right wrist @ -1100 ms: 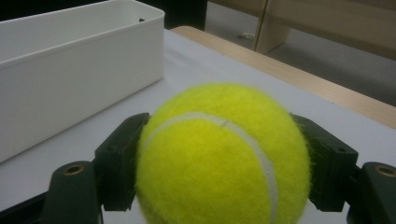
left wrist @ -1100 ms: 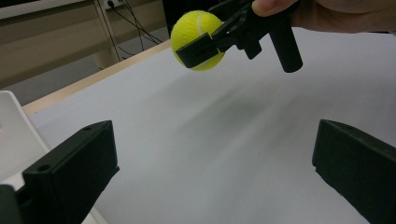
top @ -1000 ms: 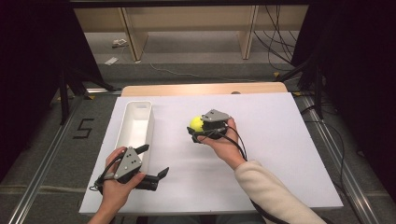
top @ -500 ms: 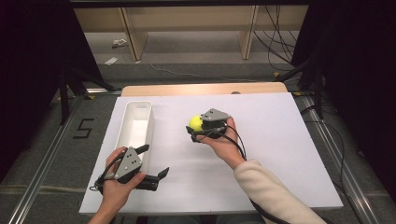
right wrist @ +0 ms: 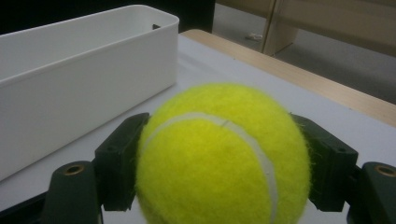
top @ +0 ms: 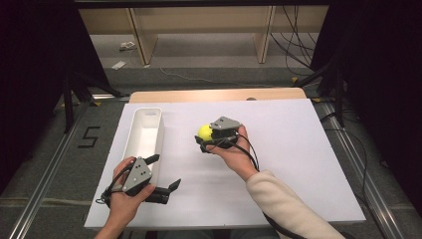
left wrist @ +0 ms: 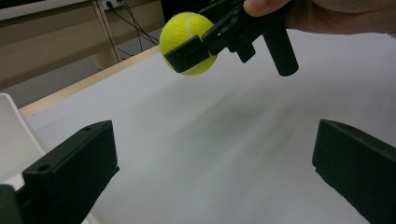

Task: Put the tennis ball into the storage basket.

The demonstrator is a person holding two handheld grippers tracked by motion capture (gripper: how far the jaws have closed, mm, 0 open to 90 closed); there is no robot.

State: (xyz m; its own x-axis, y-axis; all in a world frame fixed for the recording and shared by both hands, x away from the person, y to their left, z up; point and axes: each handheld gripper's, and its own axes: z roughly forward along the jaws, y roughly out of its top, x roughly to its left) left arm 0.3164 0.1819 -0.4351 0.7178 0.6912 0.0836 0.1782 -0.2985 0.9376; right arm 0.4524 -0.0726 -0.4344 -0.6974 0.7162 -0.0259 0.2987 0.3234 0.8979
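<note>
Tennis ball (right wrist: 219, 156) sits clamped between the right tongs (top: 205, 141).

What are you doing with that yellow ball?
A person holds a gripper in each hand at a white table. The right gripper is shut on a yellow tennis ball, one jaw on each side of it, and holds it above the table. The long white bin lies to its left with nothing showing inside. The left gripper rests near the bin's near end, its jaws open and holding nothing.
</note>
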